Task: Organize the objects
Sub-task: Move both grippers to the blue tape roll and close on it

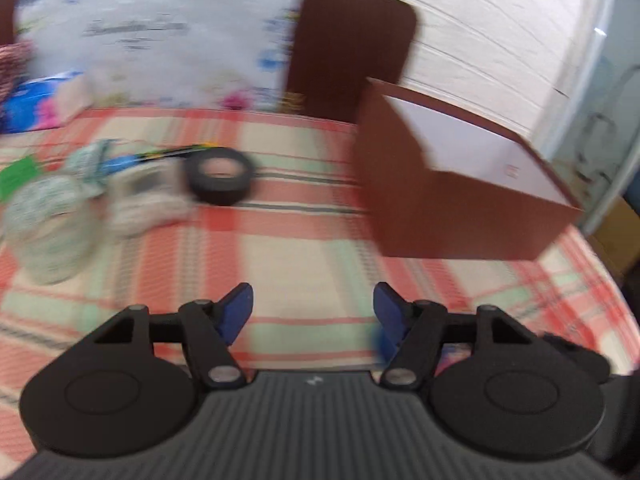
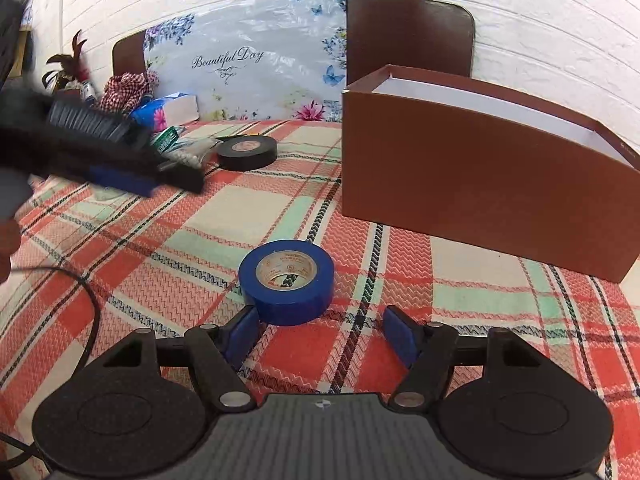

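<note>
A blue tape roll [image 2: 286, 281] is seen flat on a plaid tablecloth [image 2: 224, 216], just ahead of the right gripper [image 2: 320, 330], whose fingers are spread and empty. The left gripper [image 1: 313, 307] is likewise held open, nothing grasped, near a brown box [image 1: 460, 208].

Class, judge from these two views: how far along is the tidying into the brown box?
Done: nothing visibly; the brown box shows only white walls, though its floor is hidden. In hand: the open right gripper sits just short of the blue tape. The left gripper is empty. Left: the black tape and the blurred clutter beyond.
</note>
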